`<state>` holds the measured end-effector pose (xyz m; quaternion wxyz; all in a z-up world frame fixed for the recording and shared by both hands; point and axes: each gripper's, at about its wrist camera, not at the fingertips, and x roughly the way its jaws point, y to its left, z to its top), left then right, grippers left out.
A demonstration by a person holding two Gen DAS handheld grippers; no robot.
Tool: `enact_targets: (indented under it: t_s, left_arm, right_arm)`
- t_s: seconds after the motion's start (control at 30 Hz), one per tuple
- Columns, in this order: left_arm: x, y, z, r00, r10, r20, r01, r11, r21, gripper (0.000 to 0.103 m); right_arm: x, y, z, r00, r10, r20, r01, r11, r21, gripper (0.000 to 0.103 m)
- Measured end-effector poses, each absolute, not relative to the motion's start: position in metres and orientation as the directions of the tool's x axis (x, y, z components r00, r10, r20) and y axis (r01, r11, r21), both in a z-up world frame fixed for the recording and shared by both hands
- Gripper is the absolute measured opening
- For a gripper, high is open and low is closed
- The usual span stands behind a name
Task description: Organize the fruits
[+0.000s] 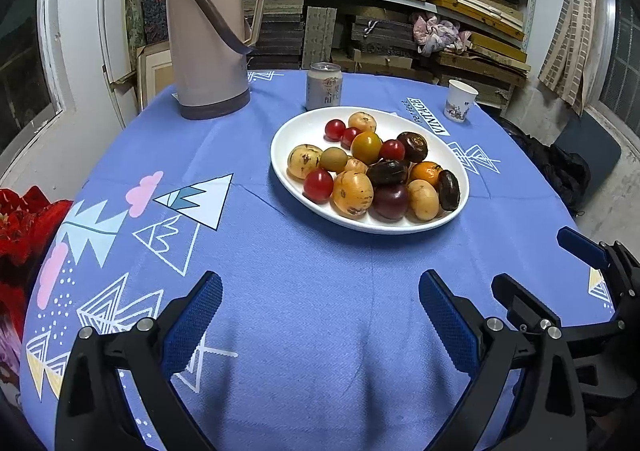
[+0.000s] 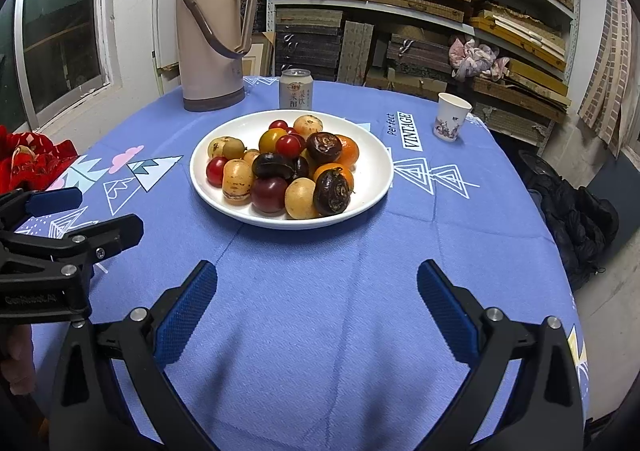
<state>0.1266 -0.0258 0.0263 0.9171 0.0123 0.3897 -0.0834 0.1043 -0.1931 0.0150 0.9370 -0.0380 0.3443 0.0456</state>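
Nearest, the left gripper (image 1: 320,327) and right gripper (image 2: 316,315) hover spread and empty over the blue tabletop (image 2: 320,271). Beyond, all fruits (image 2: 288,171) lie mixed on 1 white plate (image 2: 372,187): gathered, yet unsorted, fitting either an early or a late stage. Farther stand a can (image 2: 296,89), paper cup (image 2: 450,117) and thermos (image 2: 212,35), none blocking the approach.

A round table (image 2: 320,331) wore a blue patterned cloth. On it stood a white plate (image 2: 372,187), thermos (image 2: 212,39), can (image 2: 295,90) and paper cup (image 2: 450,117).
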Motion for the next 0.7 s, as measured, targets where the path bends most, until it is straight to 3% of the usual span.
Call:
enact_targets:
  t_s: [0.7]
  left_arm:
    - [0.1231, -0.0228, 0.0225, 0.694, -0.108, -0.712, 0.125, 0.992, -0.028, 0.099]
  right_arm:
    - [0.0999, -0.1970, 0.0140, 0.759, 0.055, -0.649, -0.106, 0.994, -0.039, 0.098]
